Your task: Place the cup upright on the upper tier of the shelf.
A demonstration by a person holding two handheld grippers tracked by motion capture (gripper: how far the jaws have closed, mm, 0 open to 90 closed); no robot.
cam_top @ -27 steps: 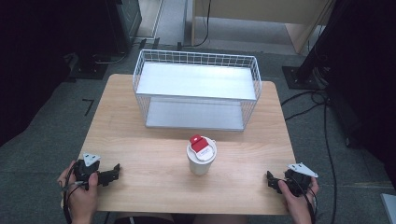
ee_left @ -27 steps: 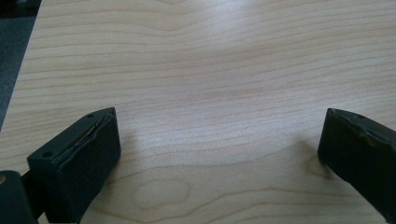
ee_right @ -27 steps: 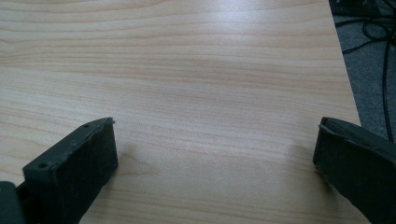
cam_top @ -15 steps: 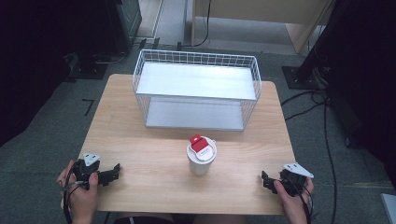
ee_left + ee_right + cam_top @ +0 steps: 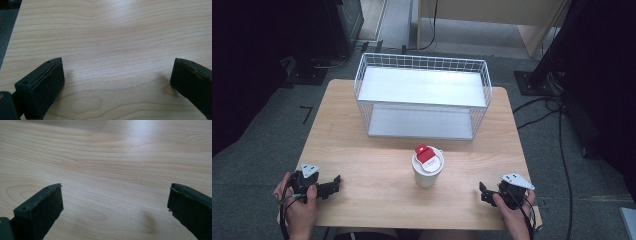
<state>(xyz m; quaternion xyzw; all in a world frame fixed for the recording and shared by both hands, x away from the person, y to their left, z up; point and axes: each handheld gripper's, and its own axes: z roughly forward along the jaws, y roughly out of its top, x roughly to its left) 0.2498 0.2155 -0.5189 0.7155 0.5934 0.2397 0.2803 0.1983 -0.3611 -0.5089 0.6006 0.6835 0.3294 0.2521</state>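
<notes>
Broadly, a light wooden surface point(image 5: 377, 150) stands on a grey carpet floor point(image 5: 272, 125), with dark equipment around it. On the far half of the surface sits a white wire basket rack point(image 5: 422, 95) with two flat white shelves, one above the other. Near the middle of the surface, in front of the rack and apart from it, stands a white paper cup point(image 5: 427, 167) with a white lid; a red and white small thing lies on the lid, and it is too small to tell what it is. At the near left corner a hand holds the left tongs point(image 5: 331, 186) low over the surface, pointing toward the cup. At the near right edge another hand holds the right tongs point(image 5: 484, 192), also well apart from the cup. In both gripper views the black jaws stand wide apart with only bare wood between them, so both tongs are open and hold nothing.
</notes>
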